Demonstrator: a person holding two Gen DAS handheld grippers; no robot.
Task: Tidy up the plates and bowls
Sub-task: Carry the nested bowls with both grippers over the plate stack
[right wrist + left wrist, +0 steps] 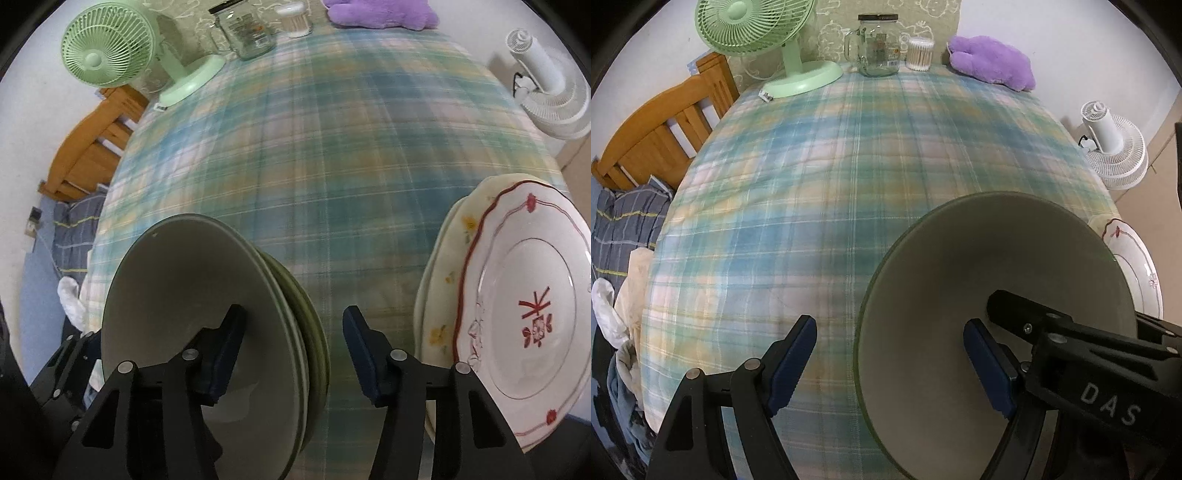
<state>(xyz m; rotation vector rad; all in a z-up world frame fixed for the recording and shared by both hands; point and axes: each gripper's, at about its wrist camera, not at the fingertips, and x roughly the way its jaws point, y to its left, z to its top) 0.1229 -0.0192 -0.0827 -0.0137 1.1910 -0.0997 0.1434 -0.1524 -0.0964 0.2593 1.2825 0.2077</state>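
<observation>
My left tongs (890,365) straddle the stacked grey-green ceramic bowls' (960,295) rim, spread, not pinching; my right tongs (295,350) do likewise, beside red-trimmed white plates (524,295)

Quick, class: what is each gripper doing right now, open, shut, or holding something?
Left gripper: open, straddling the bowl stack rim, not pressing.
Right gripper: open, straddling the same stack's rim, gripping nothing.

Your left gripper (890,363) is black plastic with 2 dark blue ribbed pads, silver pivot pins and white "DAS" lettering on the other tool's arm. Your right gripper (293,350) matches: black arms, blue pads, silver rivets.
</observation>
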